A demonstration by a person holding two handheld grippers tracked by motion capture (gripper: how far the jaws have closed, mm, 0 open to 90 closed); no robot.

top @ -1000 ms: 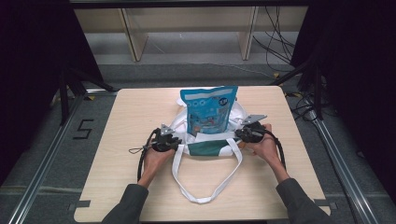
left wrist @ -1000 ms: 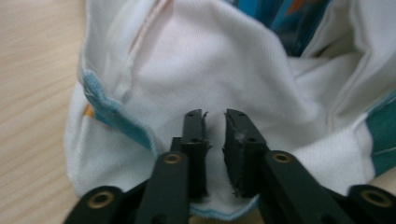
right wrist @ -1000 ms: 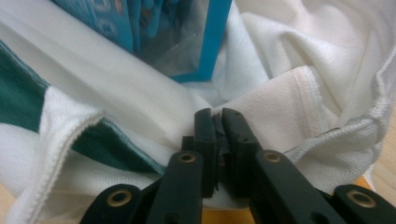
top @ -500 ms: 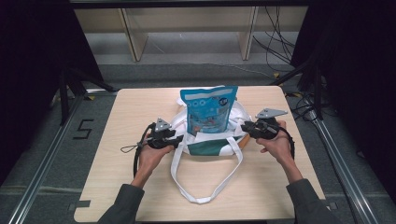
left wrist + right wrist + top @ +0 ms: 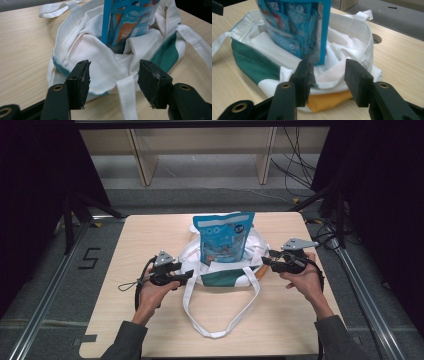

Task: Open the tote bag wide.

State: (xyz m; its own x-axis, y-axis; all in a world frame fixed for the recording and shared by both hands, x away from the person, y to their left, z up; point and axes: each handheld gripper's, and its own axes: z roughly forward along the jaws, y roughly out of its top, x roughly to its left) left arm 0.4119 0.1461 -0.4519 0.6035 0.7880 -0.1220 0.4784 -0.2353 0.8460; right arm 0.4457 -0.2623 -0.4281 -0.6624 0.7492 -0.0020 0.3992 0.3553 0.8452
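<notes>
A white tote bag (image 5: 226, 278) with a green panel lies in the middle of the table, and a blue snack packet (image 5: 222, 237) stands upright inside it. My left gripper (image 5: 191, 274) is open at the bag's left side. In the left gripper view the left gripper (image 5: 113, 67) faces the bag's white cloth (image 5: 100, 60), with a white strap (image 5: 126, 95) lying low between the jaws. My right gripper (image 5: 265, 261) is open at the bag's right side. In the right gripper view the right gripper (image 5: 328, 67) straddles the bag's rim (image 5: 329, 75) just below the packet (image 5: 294, 25).
The bag's long handle loop (image 5: 220, 332) trails toward the table's near edge. An orange piece (image 5: 327, 100) pokes out under the bag. The wooden table (image 5: 150, 235) has a round hole (image 5: 377, 38) beyond the bag. Shelving and cables stand on the floor behind.
Both grippers have drawn slightly outward from the bag's sides, the right one farther to the right. The bag and packet have stayed in place.
</notes>
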